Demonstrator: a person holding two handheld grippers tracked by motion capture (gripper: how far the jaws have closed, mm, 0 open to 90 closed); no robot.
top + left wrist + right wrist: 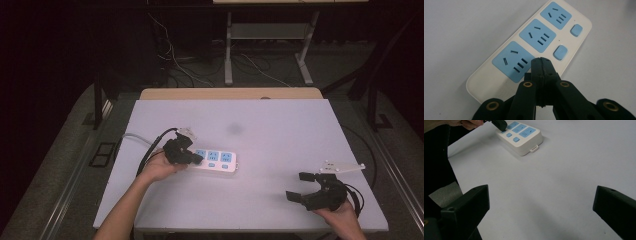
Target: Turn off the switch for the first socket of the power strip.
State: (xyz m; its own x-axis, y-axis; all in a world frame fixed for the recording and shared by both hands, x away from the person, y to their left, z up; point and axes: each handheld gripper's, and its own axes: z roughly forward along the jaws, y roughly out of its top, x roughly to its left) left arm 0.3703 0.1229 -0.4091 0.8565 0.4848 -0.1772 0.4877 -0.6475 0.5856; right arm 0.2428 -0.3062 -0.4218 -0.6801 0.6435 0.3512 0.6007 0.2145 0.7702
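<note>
**Left jaws pressed together over the power strip**

While my right gripper (308, 190) rests at the near right of the white counter (280, 130), its jaws spread wide with nothing between them, my left gripper (197, 159) sits farther in, left of centre. Its jaws are pressed together, their tips down at the near socket end of the power strip (534, 45). The strip lies flat on the counter, three blue sockets in a row with two blue buttons (560, 52) beside them.

White power strip (216, 161) with three blue sockets and blue switches, lying flat, face up, on the table's left half
</note>
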